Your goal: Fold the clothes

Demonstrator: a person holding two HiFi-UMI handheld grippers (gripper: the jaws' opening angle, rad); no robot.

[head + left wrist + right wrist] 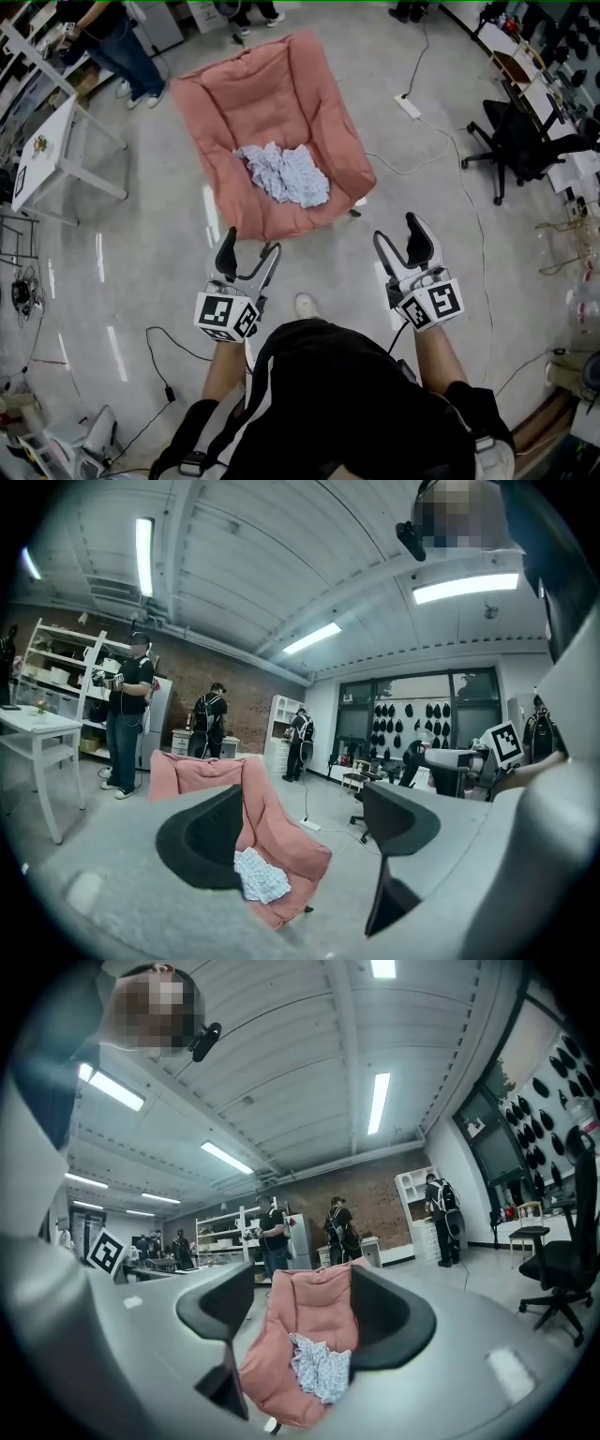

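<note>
On one pink chair (281, 94), one crumpled garment (284, 173), nearby left gripper (249, 246) and right gripper (397, 234), both spread wide, empty.

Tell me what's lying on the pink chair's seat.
A crumpled pale cloth lies on the seat of the pink chair; the rest of the seat shows bare. The heap covers whatever is beneath it, so one garment or several cannot be told.

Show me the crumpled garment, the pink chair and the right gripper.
crumpled garment (283, 173), head view, middle of the bundle.
pink chair (291, 84), head view, bare backrest cushion.
right gripper (395, 229), head view, midway between its fingertips.
</note>
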